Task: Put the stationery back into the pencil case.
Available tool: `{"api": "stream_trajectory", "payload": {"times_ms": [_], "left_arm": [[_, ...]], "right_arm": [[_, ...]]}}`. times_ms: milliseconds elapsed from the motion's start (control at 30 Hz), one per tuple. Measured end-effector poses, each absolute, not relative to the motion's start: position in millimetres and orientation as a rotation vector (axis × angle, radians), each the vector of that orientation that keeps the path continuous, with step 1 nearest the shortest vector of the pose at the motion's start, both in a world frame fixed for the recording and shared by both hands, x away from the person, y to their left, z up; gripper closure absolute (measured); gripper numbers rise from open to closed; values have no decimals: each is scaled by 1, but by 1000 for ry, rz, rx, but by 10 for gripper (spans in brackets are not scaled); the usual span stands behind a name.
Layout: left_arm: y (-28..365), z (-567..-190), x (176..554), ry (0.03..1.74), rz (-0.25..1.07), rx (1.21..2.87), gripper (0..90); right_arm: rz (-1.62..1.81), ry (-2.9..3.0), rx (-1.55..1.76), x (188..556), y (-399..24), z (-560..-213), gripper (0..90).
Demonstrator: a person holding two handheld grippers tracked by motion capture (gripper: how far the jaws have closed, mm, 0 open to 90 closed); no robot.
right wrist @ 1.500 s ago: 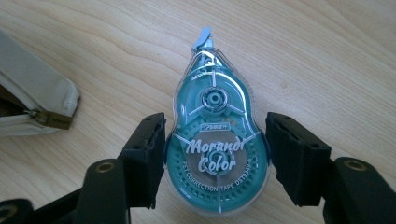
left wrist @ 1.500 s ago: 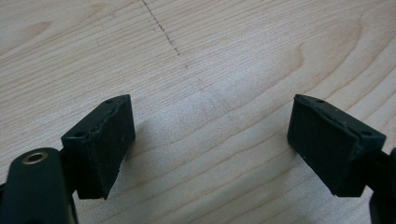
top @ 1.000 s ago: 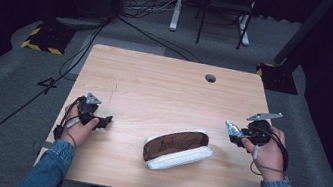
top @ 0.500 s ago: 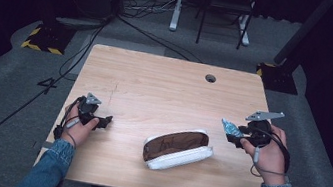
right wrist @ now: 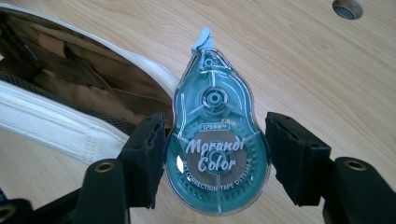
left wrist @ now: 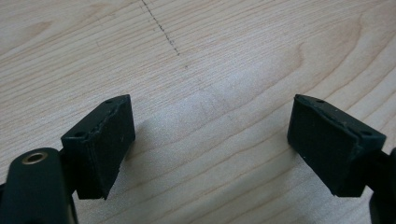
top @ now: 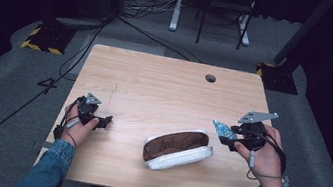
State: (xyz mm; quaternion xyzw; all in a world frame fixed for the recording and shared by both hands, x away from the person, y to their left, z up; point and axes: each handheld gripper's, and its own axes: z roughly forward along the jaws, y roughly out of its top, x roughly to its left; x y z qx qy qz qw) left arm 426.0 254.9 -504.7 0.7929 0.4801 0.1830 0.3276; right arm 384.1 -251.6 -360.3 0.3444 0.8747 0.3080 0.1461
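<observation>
A teal see-through correction tape (right wrist: 216, 126), printed "Morandi Color", is pinched between the jaws of my right gripper (right wrist: 215, 161). In the high view, that right gripper (top: 225, 135) holds the correction tape (top: 222, 128) just right of an open white pencil pouch (top: 177, 149) with a brown lining. The pouch (right wrist: 56, 98) lies close behind and left of the tape. My left gripper (top: 105, 122) rests at the table's left side, well apart from the pouch. In its own view the left gripper (left wrist: 210, 140) is open, with bare wood between the jaws.
The wooden table (top: 165, 88) has a round cable hole (top: 210, 78) near its far edge, also seen as the hole (right wrist: 348, 8) beyond the tape. Cables, a yellow-black striped base (top: 41, 38) and chair legs stand on the grey floor past the table.
My right gripper has carried the correction tape a little leftward, closer to the pouch's right end. The left gripper and the pouch have stayed put.
</observation>
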Motion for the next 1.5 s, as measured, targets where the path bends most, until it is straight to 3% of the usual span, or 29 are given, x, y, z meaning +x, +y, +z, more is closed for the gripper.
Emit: {"api": "stream_trajectory", "payload": {"times_ms": [1500], "left_arm": [[255,-505,426,1256,478,2078,152]], "right_arm": [[889,2656,481,360,-163,-370,401]]}}
